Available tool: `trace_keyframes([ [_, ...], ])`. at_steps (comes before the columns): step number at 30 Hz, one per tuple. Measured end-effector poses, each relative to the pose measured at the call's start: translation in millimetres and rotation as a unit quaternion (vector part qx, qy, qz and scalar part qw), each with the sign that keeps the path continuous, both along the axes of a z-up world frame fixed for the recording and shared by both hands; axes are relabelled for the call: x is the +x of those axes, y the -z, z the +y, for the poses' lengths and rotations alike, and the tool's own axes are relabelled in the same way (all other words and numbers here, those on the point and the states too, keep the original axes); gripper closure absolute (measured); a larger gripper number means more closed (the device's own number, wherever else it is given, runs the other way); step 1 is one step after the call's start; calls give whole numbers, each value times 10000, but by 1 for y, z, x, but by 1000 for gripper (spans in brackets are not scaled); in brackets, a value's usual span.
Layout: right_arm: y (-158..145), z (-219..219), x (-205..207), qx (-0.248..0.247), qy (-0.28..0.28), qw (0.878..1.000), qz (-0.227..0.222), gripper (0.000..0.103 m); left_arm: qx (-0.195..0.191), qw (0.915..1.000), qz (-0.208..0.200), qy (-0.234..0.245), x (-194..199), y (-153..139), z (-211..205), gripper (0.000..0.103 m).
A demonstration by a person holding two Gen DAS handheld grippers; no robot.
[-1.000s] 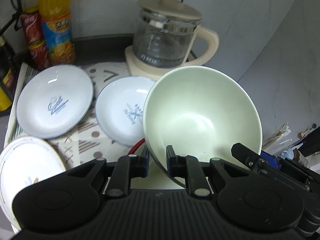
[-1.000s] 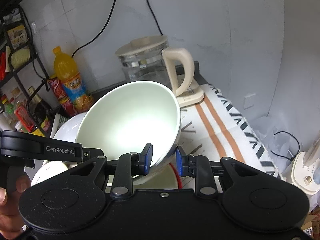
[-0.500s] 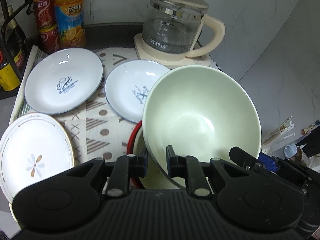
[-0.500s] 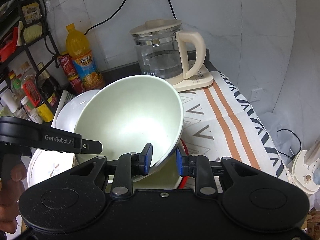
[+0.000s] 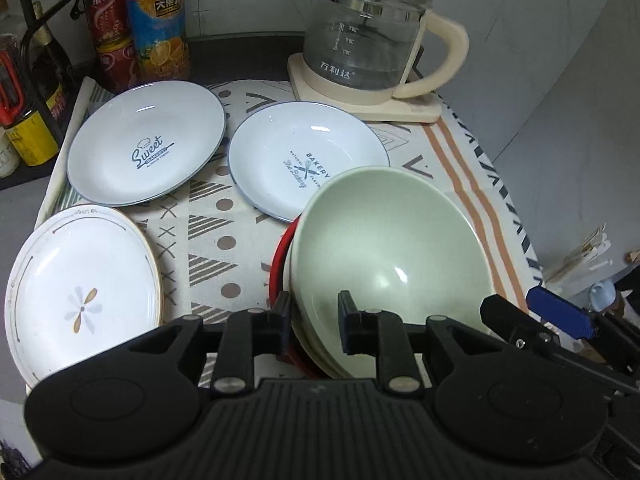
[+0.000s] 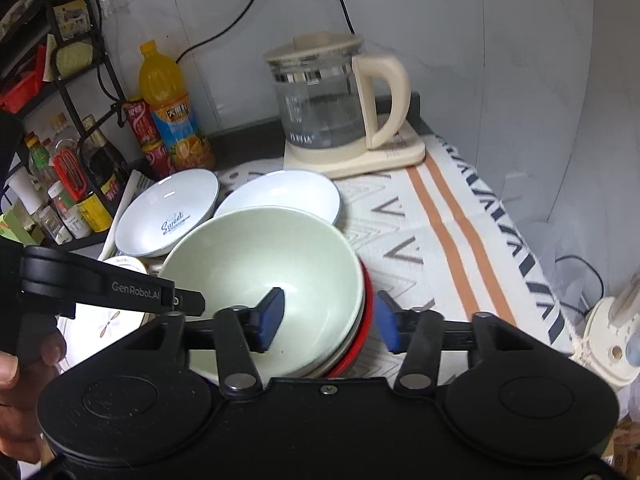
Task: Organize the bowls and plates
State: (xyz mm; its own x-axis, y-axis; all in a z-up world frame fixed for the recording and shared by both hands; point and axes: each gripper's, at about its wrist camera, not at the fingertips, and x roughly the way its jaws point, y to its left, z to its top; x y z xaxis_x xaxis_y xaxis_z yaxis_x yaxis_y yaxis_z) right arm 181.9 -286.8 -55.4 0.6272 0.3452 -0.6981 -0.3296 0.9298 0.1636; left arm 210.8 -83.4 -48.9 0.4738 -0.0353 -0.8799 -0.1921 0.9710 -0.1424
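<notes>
Looking down both wrist cameras, I found the pale green bowl (image 5: 392, 248) sitting nested on top of the stack, inside a cream bowl (image 5: 320, 356) that itself sat in a red bowl (image 5: 278, 264), all on the patterned tablecloth (image 5: 224, 216) in front of the glass kettle (image 5: 368, 40). The left gripper (image 5: 314, 312) straddled the near left part of the green bowl's rim, one finger inside the bowl and one outside the stack. Its jaws had just been opening a little, and the pads no longer looked pressed against the wall, so I read it as let go. The right gripper (image 6: 332, 320) straddled the rim on the opposite side, its jaws having just been opening wide, with clear air between each blue pad and the bowls. I judged the nesting step done, so the next move was to lift both grippers up and back off the rim. A round bowl gave no long axis to line up with. What mattered next was the plates: the "Sweet" plate (image 5: 144, 144), the "Bakery" plate (image 5: 308, 152) and the flower plate (image 5: 80, 288) all lay left of and beyond the stack, nearer my left hand. The "Bakery" plate sat just beside the red rim.
</notes>
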Motion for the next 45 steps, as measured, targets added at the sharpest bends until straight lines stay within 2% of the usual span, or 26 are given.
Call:
trace_keyframes([
  [2,0,-2,1,17,22,10000,18,53,-12,10000,-73,-28,-2,-4,1,82],
  [5,-1,-2,0,91,-6,10000,26,52,27,9998,-156,-80,-8,-10,2,72],
  [7,-4,0,-2,128,-72,9999,-12,50,64,9997,-194,-143,-12,-14,3,61],
  [9,-7,4,-4,146,-150,9998,-68,42,107,9995,-214,-219,-16,-17,5,55],
  [16,-9,10,-13,240,-423,9988,-42,34,257,9979,-275,-531,-38,-26,26,41],
  [19,-10,15,-18,196,-552,9983,-16,27,295,9968,-269,-691,-50,-26,38,38],
  [21,-13,21,-23,130,-698,9974,-137,19,306,9960,-248,-808,-59,-25,45,37],
  [24,-16,33,-28,-97,-886,9956,-303,12,331,9942,-199,-999,-70,-23,57,37],
  [29,-16,49,-31,-82,-1179,9927,-229,10,325,9906,-123,-1323,-87,-19,75,35],
  [40,-20,92,-37,110,-1723,9849,-136,6,394,9797,-110,-1960,-117,-23,115,23],
  [45,-20,118,-39,105,-2010,9794,-136,5,318,9760,-82,-2153,-127,-21,134,23],
])
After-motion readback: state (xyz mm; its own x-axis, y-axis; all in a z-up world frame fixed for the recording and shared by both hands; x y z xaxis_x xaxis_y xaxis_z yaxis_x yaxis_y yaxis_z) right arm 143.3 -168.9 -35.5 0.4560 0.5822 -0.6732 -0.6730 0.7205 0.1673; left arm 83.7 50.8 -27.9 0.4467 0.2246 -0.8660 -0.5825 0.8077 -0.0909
